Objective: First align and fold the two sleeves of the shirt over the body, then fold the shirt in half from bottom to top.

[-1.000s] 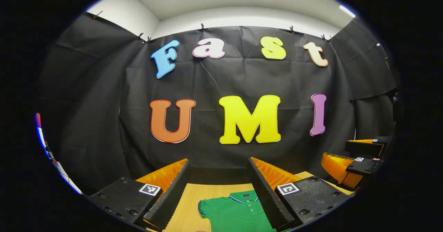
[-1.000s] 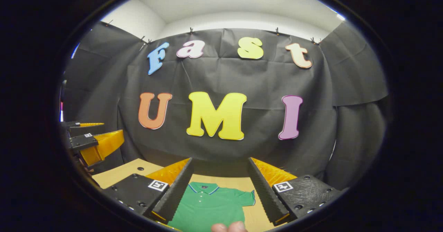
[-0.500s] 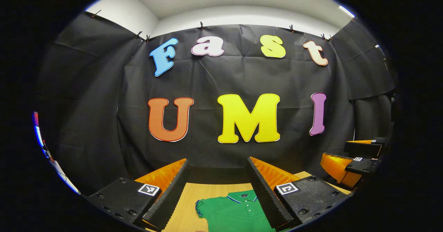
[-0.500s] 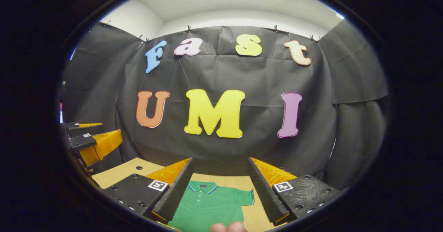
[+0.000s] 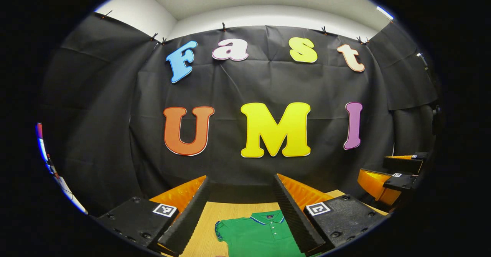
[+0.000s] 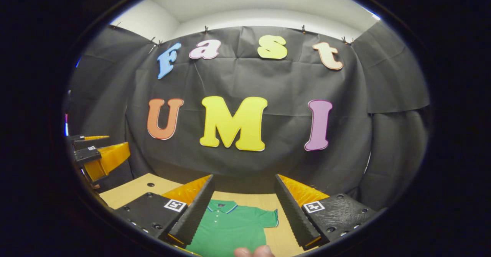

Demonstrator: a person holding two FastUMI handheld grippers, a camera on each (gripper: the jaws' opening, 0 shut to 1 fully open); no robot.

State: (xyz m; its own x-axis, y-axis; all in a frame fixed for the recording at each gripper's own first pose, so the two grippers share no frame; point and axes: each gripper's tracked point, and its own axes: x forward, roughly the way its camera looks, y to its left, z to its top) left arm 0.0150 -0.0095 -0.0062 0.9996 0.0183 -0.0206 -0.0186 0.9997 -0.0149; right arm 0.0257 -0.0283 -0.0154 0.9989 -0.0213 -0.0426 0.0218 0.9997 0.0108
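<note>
Hovering above a wooden table (image 5: 209, 226), the left gripper (image 5: 239, 199) has its jaws spread wide with nothing between them but air, and the right gripper (image 6: 243, 197) is held the same way, spread and empty. Both point toward the booth's back wall instead of down at the work, which reads as a ready pose ahead of the first reach.

The green polo shirt (image 5: 261, 234) lies flat on the table, collar (image 5: 268, 218) toward 12 o'clock, buttons facing up. In the left gripper view it sits at 6 o'clock, with 1 short sleeve (image 5: 222, 230) spread out toward 9 o'clock of the body. In the right gripper view the shirt (image 6: 228, 230) again sits at 6 o'clock, and the other sleeve (image 6: 268, 218) reaches out toward 3 o'clock. Each gripper is thus lined up roughly over its own side of the garment, which suits taking 1 sleeve apiece.

Neither sleeve is folded over the body yet, so the task looks to be at its very start. Fingertips (image 6: 253, 251) of a hand peek in at 6 o'clock of the right gripper view. Each gripper also appears in the other's view: the right one (image 5: 395, 172) at 3 o'clock, the left one (image 6: 96, 155) at 9 o'clock, well apart.

The next move probably calls for tilting down and descending to the sleeve edges; thin fabric lying flat may be hard to pinch cleanly.
</note>
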